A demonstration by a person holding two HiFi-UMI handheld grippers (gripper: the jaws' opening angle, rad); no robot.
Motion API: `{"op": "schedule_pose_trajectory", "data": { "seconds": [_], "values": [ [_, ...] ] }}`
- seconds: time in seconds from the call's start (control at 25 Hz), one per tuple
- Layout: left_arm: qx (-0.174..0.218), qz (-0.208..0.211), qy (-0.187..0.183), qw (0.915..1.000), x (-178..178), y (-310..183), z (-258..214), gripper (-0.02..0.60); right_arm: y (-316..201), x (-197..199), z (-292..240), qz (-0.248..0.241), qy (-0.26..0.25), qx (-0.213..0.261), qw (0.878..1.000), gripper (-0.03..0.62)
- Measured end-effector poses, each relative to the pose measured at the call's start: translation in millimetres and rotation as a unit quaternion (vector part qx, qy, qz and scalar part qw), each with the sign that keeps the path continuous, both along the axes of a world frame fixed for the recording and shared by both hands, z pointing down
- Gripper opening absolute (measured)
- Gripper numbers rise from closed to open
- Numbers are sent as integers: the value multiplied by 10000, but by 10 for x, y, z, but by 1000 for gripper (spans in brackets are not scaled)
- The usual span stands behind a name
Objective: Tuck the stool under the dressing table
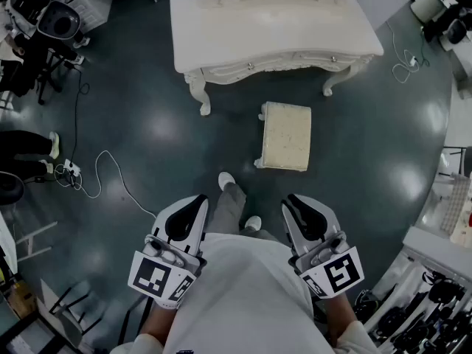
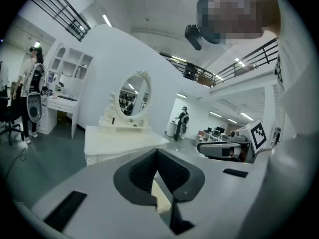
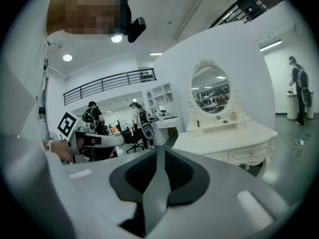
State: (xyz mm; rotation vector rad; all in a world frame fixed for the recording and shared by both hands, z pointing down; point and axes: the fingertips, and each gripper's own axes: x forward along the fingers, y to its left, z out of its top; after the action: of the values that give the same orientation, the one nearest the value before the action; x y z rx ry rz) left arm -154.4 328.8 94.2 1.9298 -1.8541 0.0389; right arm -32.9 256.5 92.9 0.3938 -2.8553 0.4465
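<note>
Nearest, the two hand-held grippers hung side by side before the person's body. The left gripper [image 1: 194, 202] and the right gripper [image 1: 294, 201] each had its jaws pressed together on nothing, as their own views made plain. Ahead lay bare dark floor [image 1: 354, 161], then the one cream square cushioned stool [image 1: 285, 135]. It stood a strip of floor short of the single white carved dressing table [image 1: 273, 32], in line with the gap between its two curved front legs [image 1: 199, 94]. Only the gripper views showed the table's oval mirror [image 3: 210, 89]; only the head view showed the stool whole.
</note>
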Motion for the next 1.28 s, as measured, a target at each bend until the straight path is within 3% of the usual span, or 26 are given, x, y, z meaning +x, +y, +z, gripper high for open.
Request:
{"op": "schedule_pose_trajectory", "data": {
  "seconds": [0.28,0.4,0.56,0.8,1.28],
  "values": [
    [-321,772,-138,9964,1238,-124,155,8,202,1232,306,659,-67,-360,9972,46],
    [-370,1157,-165,9925,1570,-106,170,8,409,1582,431,981,-24,-572,9935,46],
    [-332,1552,-239,9870,1793,-5,138,8,561,1819,406,1467,-125,-506,9878,46],
    [-291,1819,-196,9827,1657,460,56,8,907,1663,266,1844,-368,-420,9813,66],
    [200,2154,37,9763,545,1142,-19,8,1505,919,124,2786,-402,84,9595,84]
  ]
}}
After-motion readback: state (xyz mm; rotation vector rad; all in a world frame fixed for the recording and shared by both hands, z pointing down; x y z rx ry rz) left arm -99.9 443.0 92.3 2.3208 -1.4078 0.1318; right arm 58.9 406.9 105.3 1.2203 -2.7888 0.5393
